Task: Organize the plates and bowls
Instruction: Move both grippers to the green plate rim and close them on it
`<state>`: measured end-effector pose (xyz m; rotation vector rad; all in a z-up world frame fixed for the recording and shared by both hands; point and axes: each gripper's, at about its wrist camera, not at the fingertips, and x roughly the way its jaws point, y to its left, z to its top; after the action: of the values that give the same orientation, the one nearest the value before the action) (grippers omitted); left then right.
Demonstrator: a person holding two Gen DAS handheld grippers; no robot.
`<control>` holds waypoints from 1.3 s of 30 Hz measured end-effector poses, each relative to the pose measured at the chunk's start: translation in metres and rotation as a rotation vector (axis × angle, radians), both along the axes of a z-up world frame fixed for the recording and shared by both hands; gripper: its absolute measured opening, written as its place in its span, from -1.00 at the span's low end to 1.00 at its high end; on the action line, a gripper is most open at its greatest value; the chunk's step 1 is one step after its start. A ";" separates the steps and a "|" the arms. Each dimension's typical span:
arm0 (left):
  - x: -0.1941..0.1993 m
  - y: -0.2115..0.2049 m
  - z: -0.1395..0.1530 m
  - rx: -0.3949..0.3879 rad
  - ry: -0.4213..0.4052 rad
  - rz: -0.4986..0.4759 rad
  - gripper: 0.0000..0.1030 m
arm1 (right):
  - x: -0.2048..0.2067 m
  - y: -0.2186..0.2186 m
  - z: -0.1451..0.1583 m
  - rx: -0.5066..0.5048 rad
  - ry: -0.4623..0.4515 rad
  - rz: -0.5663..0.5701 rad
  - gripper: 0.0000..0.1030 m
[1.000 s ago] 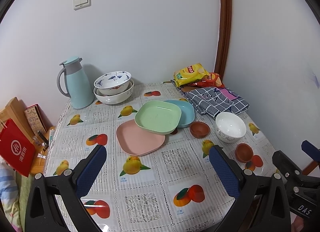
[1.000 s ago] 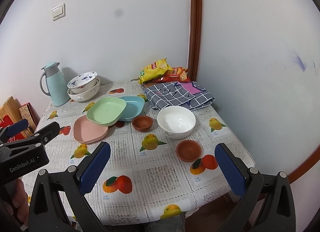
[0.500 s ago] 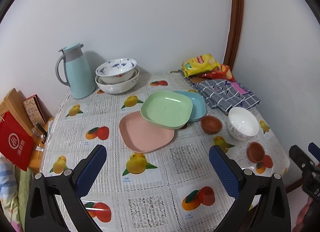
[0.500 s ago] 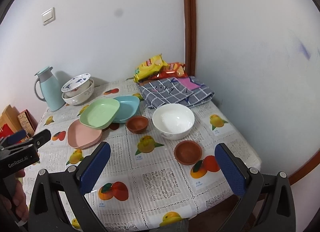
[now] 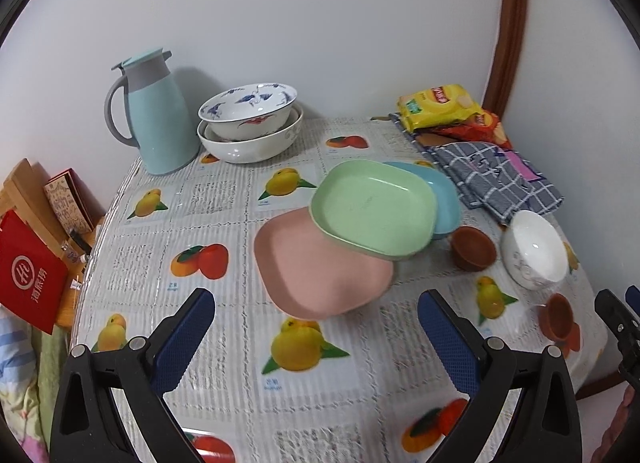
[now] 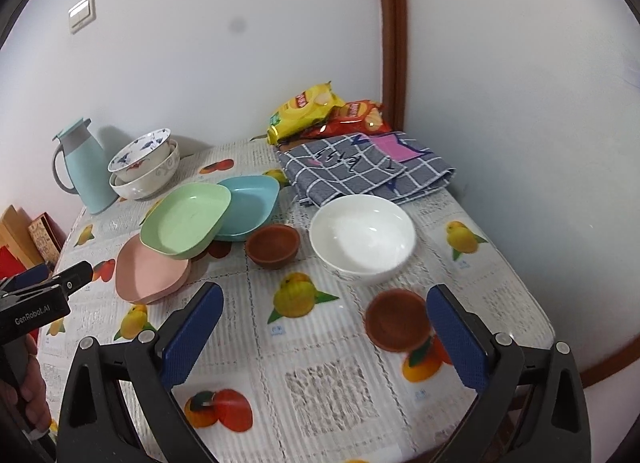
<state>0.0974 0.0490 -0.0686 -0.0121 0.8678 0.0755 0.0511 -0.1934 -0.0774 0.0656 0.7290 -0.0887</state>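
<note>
A green plate point(image 5: 374, 209) leans across a pink plate point(image 5: 320, 275) and a blue plate point(image 5: 438, 191) mid-table. Two small brown bowls point(image 5: 472, 247) point(image 5: 558, 319) and a white bowl point(image 5: 534, 249) sit to the right. Two patterned bowls point(image 5: 250, 121) are stacked at the back. My left gripper point(image 5: 316, 335) is open and empty above the table's front. My right gripper point(image 6: 326, 325) is open and empty, with the near brown bowl point(image 6: 396, 319) just inside its right finger and the white bowl point(image 6: 362, 235) beyond.
A light blue jug point(image 5: 154, 115) stands back left. Snack bags point(image 5: 438, 105) and a checked cloth point(image 5: 496, 179) lie back right near the wall corner. A red bag point(image 5: 28, 275) and boxes sit off the table's left edge. The left gripper shows in the right wrist view point(image 6: 44, 295).
Both grippers have moved forward and lower towards the table, so the dishes look larger. Nothing on the table has moved. Both stay open.
</note>
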 end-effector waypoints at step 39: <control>0.174 0.026 -0.077 -0.095 0.124 -0.080 0.30 | 0.190 0.091 -0.073 0.052 0.136 0.231 0.17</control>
<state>0.2717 0.0747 -0.1457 -0.0618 0.9939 -0.0405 0.2407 -0.1019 -0.1504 0.0243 0.8702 0.1480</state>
